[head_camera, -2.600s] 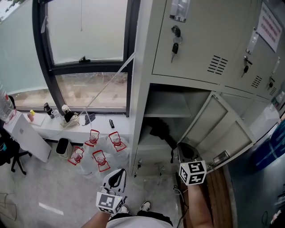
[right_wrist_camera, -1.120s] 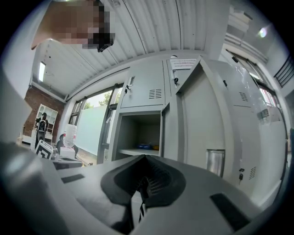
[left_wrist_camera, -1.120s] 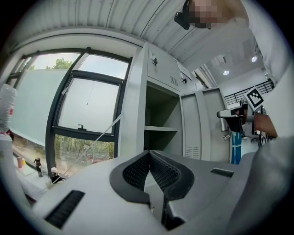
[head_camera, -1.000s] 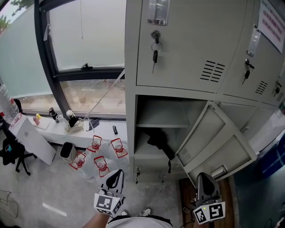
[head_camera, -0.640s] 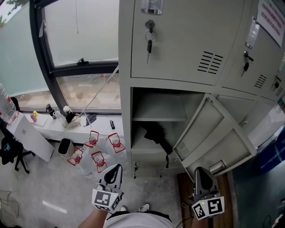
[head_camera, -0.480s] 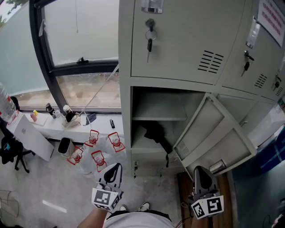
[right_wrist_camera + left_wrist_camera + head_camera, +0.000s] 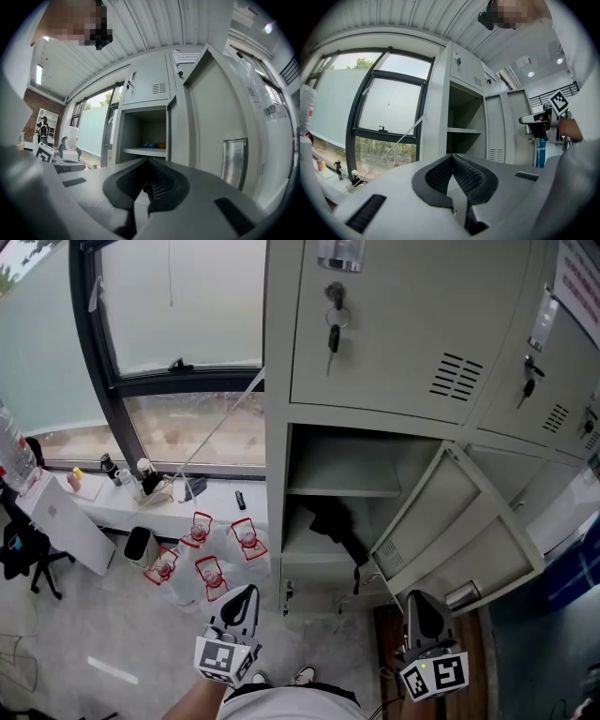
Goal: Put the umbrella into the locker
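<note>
The black umbrella [image 7: 328, 519] lies folded on the lower shelf inside the open grey locker [image 7: 281, 502], with its strap hanging over the shelf's front edge. The locker door [image 7: 450, 531] stands swung out to the right. My left gripper [image 7: 246, 594] is shut and empty, low in the head view, left of the opening. My right gripper [image 7: 419, 601] is also shut and empty, just below the open door. In the left gripper view the left gripper [image 7: 452, 158] points level at the locker [image 7: 464, 126]. The right gripper [image 7: 149, 161] faces the open compartment [image 7: 143, 133]. The umbrella is hidden in both gripper views.
Several water bottles with red handles [image 7: 202, 559] stand on the floor left of the locker. A windowsill [image 7: 112, 502] holds cups and small items. Keys [image 7: 333, 329] hang from the upper locker door. A white box [image 7: 61, 526] and a black chair [image 7: 19, 554] are at the far left.
The right gripper has drawn back from the locker opening and now sits lower, below the door. The umbrella stays on the shelf. The left gripper has barely moved.
</note>
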### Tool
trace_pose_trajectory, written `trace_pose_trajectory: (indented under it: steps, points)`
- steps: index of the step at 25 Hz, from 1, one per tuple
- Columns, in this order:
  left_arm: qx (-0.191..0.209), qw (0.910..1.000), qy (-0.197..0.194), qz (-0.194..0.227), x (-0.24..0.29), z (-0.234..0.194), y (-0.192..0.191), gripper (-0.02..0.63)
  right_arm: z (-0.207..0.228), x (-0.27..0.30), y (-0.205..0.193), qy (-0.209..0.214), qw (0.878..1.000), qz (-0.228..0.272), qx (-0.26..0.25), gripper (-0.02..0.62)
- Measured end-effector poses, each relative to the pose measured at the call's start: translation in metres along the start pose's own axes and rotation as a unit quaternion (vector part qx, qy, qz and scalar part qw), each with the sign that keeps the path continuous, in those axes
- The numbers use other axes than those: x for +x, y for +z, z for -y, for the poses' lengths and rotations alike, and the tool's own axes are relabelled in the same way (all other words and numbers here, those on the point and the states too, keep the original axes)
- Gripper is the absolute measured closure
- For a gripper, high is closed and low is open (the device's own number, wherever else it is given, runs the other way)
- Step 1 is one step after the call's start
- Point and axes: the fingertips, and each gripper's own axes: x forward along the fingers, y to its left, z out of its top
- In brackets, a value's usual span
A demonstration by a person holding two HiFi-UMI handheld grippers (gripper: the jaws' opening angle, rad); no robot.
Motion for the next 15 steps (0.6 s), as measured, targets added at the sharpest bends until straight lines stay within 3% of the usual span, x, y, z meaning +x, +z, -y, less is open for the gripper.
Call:
trace_pose_trajectory:
  steps: [15]
  points:
    - [-0.002,0.9999,0.012,-0.011,-0.018,-0.018,-0.007,0.584,-0.028,0.011,-0.017,0.016,0.999,-0.03,-0.003,0.578]
